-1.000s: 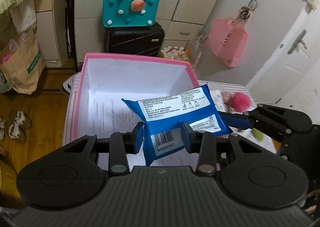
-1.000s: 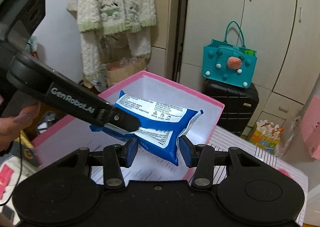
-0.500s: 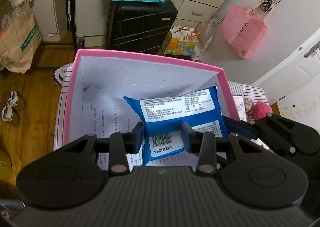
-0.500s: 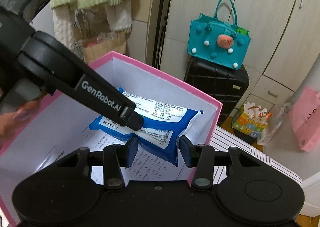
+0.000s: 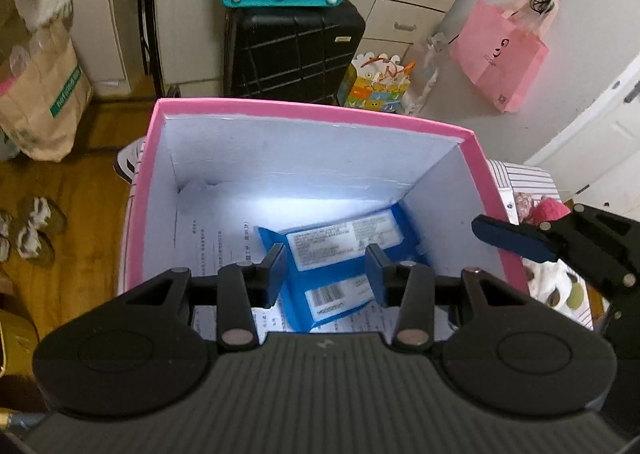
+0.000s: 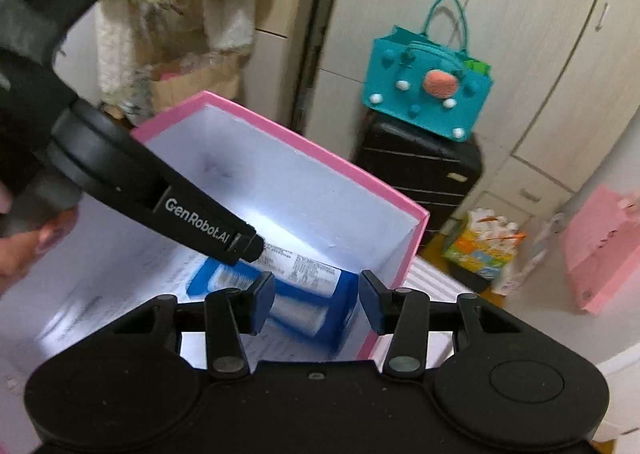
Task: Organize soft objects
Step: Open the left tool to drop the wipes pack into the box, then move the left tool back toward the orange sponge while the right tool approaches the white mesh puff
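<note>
Blue wipes pack (image 5: 340, 258) lies flat on the pink box (image 5: 312, 114) floor, lower centre. Left tongs (image 5: 326, 268) and right tongs (image 6: 316, 300) both spread apart, gripping nothing.

glossy plastic wipes pack (image 5: 340, 254), matt cardboard box (image 5: 312, 114)

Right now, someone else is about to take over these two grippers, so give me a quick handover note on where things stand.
Left gripper: open, holding nothing, above the pink box.
Right gripper: open, empty, at the box's right side.
Blue wipes pack: lying label-up on the printed paper lining the box floor, toward the far right corner, free of both grippers.
Done: wipes pack is in the box.
Left: a pink fluffy item and other soft pieces sit on the striped surface right of the box; those likely go in next.
</note>
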Motion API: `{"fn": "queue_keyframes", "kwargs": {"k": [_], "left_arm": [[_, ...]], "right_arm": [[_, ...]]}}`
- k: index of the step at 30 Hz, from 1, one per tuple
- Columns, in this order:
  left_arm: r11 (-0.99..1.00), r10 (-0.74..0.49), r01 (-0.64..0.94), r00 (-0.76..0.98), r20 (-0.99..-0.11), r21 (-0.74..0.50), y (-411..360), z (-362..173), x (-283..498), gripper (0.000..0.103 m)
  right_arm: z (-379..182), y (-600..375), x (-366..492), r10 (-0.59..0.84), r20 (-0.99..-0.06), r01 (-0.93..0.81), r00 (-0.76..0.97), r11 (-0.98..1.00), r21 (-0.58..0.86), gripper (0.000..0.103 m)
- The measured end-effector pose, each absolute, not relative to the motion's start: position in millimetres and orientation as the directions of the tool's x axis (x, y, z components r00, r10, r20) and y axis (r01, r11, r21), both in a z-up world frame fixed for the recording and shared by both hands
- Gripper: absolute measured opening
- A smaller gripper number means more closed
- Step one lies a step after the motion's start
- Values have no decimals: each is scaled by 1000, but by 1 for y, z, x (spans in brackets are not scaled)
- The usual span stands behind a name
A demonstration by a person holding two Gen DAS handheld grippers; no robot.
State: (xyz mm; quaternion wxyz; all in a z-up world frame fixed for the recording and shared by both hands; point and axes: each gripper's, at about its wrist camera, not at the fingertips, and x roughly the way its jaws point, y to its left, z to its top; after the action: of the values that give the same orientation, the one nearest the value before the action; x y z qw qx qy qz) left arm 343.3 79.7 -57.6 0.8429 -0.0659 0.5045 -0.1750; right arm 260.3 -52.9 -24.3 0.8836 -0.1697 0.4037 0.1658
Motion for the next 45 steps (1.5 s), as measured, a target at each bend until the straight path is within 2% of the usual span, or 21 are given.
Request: {"fn": "queue_keyframes", "kwargs": {"k": [14,26,34,45], "left_arm": [[935,-304,319,494,-814,-156,93,-5,273,44],[897,-339,427,495,-800,-116,72,47,182,45],[865,-354,496,496,-793,-76,52,66,131,48],[833,-376,551,480,-793,-61,22,75,81,51]], "right_arm": [[11,-105,201,418,-709,-521,568,849,83,51],[46,-133,144,515,-678,-580,525,799,158,52],[63,-153,98,543,-654,-608,527,779,156,52],[76,-170,41,503,-668,-627,548,776,70,52]]}}
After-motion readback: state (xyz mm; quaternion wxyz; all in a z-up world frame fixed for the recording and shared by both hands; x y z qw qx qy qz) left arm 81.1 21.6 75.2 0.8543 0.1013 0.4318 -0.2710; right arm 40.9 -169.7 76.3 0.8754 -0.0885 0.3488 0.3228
